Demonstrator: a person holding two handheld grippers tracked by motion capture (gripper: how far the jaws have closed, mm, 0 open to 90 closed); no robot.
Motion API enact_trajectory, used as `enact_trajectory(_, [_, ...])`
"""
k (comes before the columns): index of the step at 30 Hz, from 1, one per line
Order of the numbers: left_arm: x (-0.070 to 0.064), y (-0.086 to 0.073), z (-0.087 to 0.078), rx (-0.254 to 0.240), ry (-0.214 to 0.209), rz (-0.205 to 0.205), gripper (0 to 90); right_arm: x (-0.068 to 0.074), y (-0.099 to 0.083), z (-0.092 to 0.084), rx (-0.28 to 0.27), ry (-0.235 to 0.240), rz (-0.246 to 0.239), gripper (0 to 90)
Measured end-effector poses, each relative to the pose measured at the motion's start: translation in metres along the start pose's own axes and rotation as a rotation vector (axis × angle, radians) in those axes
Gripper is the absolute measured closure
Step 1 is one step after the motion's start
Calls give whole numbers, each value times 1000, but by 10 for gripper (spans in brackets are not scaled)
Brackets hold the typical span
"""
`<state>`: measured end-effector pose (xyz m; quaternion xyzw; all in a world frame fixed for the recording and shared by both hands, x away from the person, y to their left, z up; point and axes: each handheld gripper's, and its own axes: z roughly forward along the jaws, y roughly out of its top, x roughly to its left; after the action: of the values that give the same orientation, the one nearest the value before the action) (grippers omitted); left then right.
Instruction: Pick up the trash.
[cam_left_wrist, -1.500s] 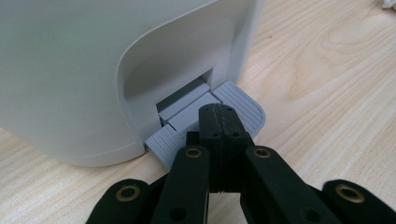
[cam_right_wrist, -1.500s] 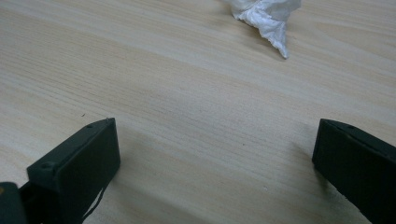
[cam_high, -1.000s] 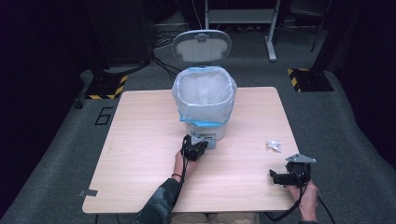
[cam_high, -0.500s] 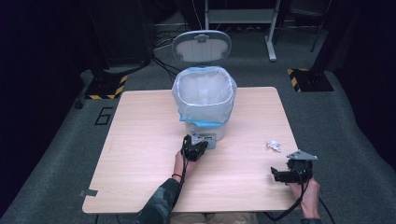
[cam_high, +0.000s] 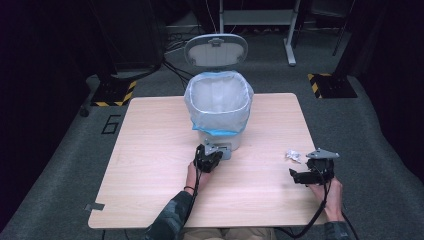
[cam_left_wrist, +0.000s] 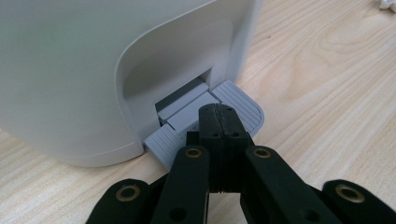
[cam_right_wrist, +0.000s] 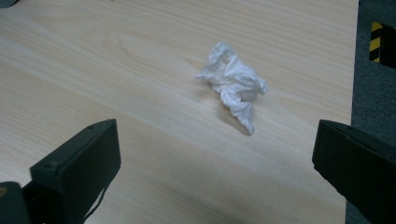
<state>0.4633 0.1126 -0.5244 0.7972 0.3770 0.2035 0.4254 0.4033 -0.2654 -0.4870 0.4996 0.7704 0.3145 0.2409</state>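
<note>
Right gripper (cam_high: 299, 176) is held low over the near right part of the desk (cam_high: 150, 150), jaws spread wide and empty. A crumpled tissue (cam_right_wrist: 233, 84) lies just ahead of them, between the two jaws in the right gripper view, untouched and close to the desk's right edge.

Left gripper (cam_left_wrist: 219, 122) is set on the grey pedal (cam_left_wrist: 238, 100) at the foot of the bin (cam_high: 218, 107), jaws pressed together with nothing between them. The tips rest on the ribbed pedal surface, left of its centre.

Behind the pedal, the bin stands mid-desk, lined with a bag (cam_high: 220, 95), lid (cam_high: 216, 50) raised upright at the back.

Risks judged from here:
- The closed tips bear on a narrow patch of a sloping pedal; a slip off it would probably let the lid drop shut
- The bin looks light; a forward push on the pedal could slide it away across the desk
- The tissue is light and loose; a glancing jaw could nudge it over the right edge, or only a fold might be pinched
- The bag rim is slack and could catch the tissue on the way in
</note>
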Motion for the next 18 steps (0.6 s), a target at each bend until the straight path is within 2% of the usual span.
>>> enact_trajectory(5, [0, 0, 0, 0, -1, -1, 900, -4, 6, 6, 1, 7, -2, 12])
enact_trajectory(8, [0, 0, 0, 0, -1, -1, 900, -6, 10, 15, 17, 16, 21, 11])
enact_trajectory(10, [0, 0, 0, -1, -1, -1, 900, -9, 13, 22, 20, 21, 16, 12])
enact_trajectory(15, [0, 0, 0, -1, -5, -7, 900, -14, 24, 43, 44, 36, 63, 0])
enact_trajectory(17, [0, 0, 0, -3, -8, -7, 900, -16, 25, 46, 47, 48, 58, 0])
enact_trajectory(18, [0, 0, 0, -3, -7, -8, 900, -17, 27, 49, 58, 47, 74, 0])
